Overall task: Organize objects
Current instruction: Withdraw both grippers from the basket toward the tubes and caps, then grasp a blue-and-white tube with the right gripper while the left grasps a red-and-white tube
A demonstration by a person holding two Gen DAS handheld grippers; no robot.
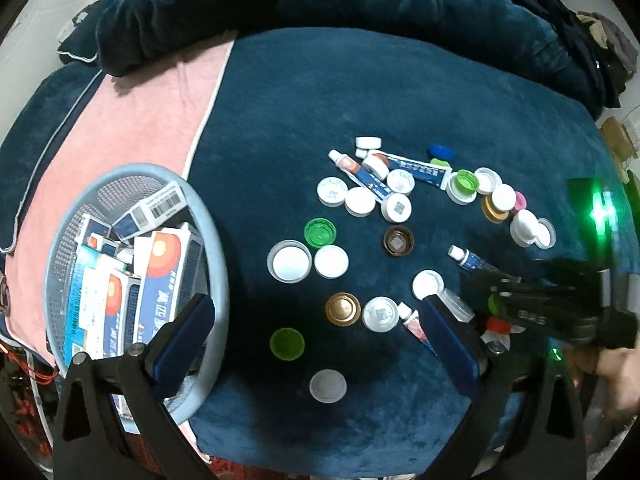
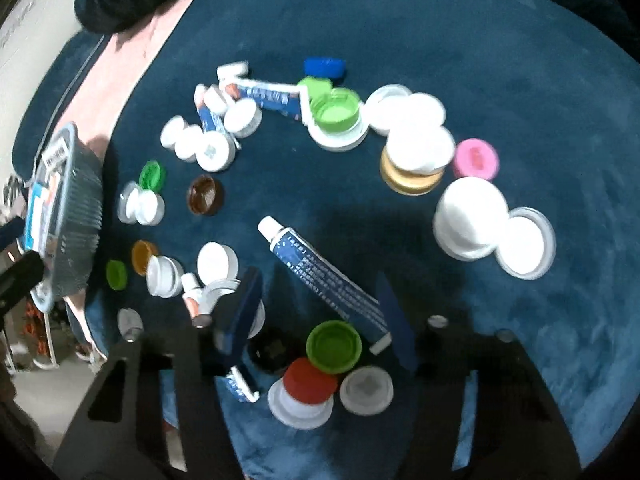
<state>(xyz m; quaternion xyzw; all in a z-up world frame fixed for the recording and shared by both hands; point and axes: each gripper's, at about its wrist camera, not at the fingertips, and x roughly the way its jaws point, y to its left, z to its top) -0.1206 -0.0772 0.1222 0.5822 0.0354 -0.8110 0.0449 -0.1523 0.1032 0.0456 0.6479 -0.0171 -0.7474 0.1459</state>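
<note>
Partly done: medicine boxes [image 1: 160,264] already in the blue basket [image 1: 216,232]. Left on the blue blanket [image 1: 360,92]: many bottle caps [image 1: 332,262] and ointment tubes [image 2: 324,276]. Left tongs [image 1: 316,320] apart, empty; right tongs [image 2: 320,312] straddling a tube, grip unclear.

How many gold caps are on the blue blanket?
2. The near gold cap lies beside a printed white cap; the far gold cap sits under a white lid on the right. Others could be hidden.
</note>
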